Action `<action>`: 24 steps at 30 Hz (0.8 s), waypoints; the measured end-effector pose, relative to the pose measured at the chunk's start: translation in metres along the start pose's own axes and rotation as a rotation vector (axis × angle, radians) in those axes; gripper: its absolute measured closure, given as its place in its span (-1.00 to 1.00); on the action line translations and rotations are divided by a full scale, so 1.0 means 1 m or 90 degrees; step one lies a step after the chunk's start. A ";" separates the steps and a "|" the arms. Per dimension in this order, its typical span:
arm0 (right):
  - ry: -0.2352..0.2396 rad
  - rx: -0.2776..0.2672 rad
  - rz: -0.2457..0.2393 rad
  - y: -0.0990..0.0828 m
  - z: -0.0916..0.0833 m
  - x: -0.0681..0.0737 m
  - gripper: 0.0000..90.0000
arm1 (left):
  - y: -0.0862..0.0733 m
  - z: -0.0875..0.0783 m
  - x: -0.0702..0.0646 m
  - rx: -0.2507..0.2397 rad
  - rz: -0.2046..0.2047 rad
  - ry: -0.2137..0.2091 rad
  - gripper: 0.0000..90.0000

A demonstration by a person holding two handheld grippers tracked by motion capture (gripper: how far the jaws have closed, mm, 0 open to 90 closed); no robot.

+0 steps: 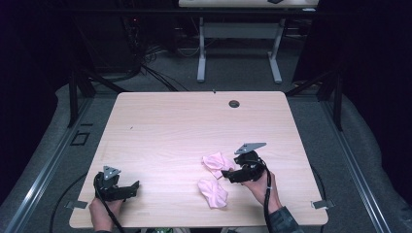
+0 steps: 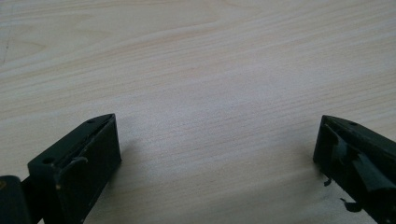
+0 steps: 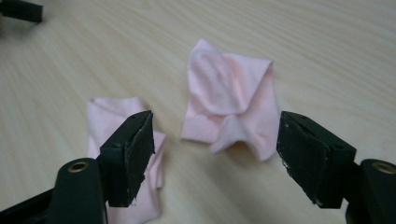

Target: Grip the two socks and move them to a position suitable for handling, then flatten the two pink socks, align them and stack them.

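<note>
Seen from the high view: right hand (image 1: 260,187) entering from the near edge of the pale wood-grain worktop (image 1: 184,126), forearm angled inward, wrist turned so that the black two-jaw right gripper (image 1: 227,174) points sideways toward the two small folded pink cloth pieces. Grey three-cornered plate riding on top, black cable trailing back along the wrist.

In the right gripper view: right gripper (image 3: 215,149) held low over the worktop, jaws standing fairly wide apart, nothing between the pads, nothing pressed. Farther pink cloth piece (image 3: 231,98) lying flat just beyond the jaw tips, roughly centred in the gap, folded with flaps overlapping toward its near edge. Nearer pink cloth piece (image 3: 114,135) lying beside the farther one, partly hidden behind one jaw; contact between that jaw and the cloth impossible to tell.

From above, farther pink cloth piece (image 1: 216,163) just beside the right gripper's tips, nearer pink cloth piece (image 1: 213,192) a little closer to the worktop's near edge, the two close together but apart.

Left hand (image 1: 103,208) well away from the cloth pieces, at the near left corner of the worktop, holding the black left gripper (image 1: 133,187) low and level, pointing toward the cloths. In the left gripper view, left gripper (image 2: 217,144) with jaws spread very wide, bare wood between them, nothing held.
</note>
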State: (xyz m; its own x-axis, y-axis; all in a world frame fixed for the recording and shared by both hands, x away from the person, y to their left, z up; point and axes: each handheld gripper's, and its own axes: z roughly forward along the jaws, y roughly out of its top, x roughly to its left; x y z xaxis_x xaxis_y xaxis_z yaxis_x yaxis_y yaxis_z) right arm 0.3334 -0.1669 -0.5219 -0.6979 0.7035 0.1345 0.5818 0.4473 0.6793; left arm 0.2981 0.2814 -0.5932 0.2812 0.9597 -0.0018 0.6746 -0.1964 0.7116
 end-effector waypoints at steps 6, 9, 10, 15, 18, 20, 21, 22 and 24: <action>0.008 0.029 -0.012 -0.014 0.001 0.020 -0.14 | 0.000 0.000 0.000 0.001 0.002 0.000 -0.99; 0.019 0.039 -0.012 -0.016 0.005 0.024 -0.03 | 0.000 0.000 0.000 0.001 0.002 0.000 -0.99; 0.026 0.040 -0.011 -0.018 0.009 0.027 0.00 | 0.000 0.000 0.000 0.000 0.000 0.000 -0.99; 0.043 0.076 -0.021 -0.024 0.027 0.039 0.17 | 0.000 -0.001 0.000 0.003 0.002 -0.001 -0.98; 0.039 0.093 -0.028 -0.025 0.035 0.044 0.28 | 0.002 -0.004 -0.002 0.009 0.006 -0.017 -0.99; 0.035 0.103 -0.026 -0.027 0.038 0.045 0.45 | 0.006 -0.013 -0.012 -0.010 0.021 -0.052 -0.98; 0.035 0.103 -0.026 -0.027 0.038 0.045 0.45 | 0.006 -0.013 -0.012 -0.010 0.021 -0.052 -0.97; 0.038 0.104 -0.025 -0.027 0.038 0.044 0.58 | 0.008 -0.015 -0.015 -0.016 0.026 -0.062 -0.95; 0.042 0.102 -0.021 -0.027 0.038 0.044 0.65 | 0.016 -0.021 -0.027 -0.029 0.053 -0.100 -0.93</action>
State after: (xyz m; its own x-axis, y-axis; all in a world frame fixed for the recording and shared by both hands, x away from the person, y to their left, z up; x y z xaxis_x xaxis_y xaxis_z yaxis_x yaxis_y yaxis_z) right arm 0.3026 -0.1271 -0.5621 -0.7407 0.6516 0.1638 0.6133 0.5562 0.5609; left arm 0.2870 0.2565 -0.5669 0.4412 0.8961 -0.0487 0.6133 -0.2615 0.7453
